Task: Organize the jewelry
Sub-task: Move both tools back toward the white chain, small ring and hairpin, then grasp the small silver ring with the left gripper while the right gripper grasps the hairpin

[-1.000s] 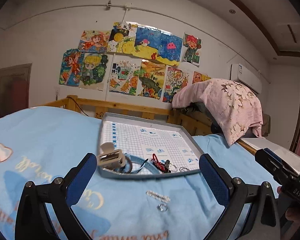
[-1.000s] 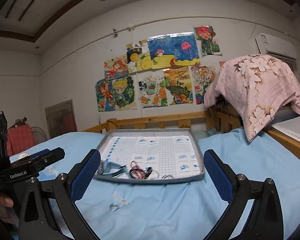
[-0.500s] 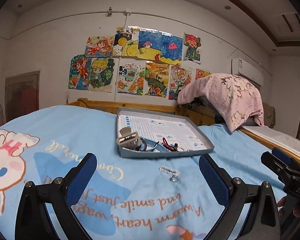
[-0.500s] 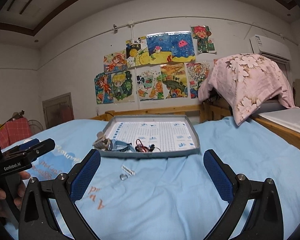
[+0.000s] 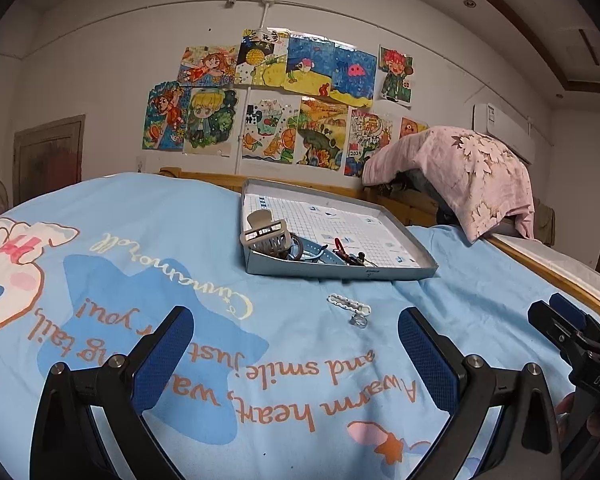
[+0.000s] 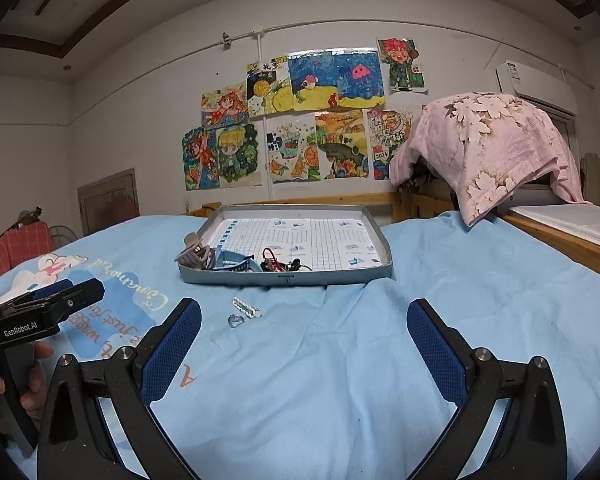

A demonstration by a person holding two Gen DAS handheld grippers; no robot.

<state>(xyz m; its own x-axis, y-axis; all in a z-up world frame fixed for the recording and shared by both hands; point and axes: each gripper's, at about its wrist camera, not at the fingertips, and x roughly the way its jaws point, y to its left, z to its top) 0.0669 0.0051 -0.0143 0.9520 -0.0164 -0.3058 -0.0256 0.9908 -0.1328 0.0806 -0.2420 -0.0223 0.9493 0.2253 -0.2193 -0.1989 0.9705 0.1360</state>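
Both grippers same build: black plastic frames w/ triangular cut-outs, two wide-set fingers each, silver round screws at the pivots. Left gripper (image 5: 294, 354): finger pads (image 5: 162, 354) dark blue, fine mesh texture. Right gripper (image 6: 304, 350): pads (image 6: 434, 354) same blue mesh. In right wrist view, at 9 o'clock, left unit's black body w/ white "GenRobot.AI" lettering, a hand (image 6: 28, 384) on its grip, no sleeve visible. In left wrist view, at 4 o'clock, right unit's black body marked "DAS", blue pad at its tip, fingertips (image 5: 566, 410) just showing.
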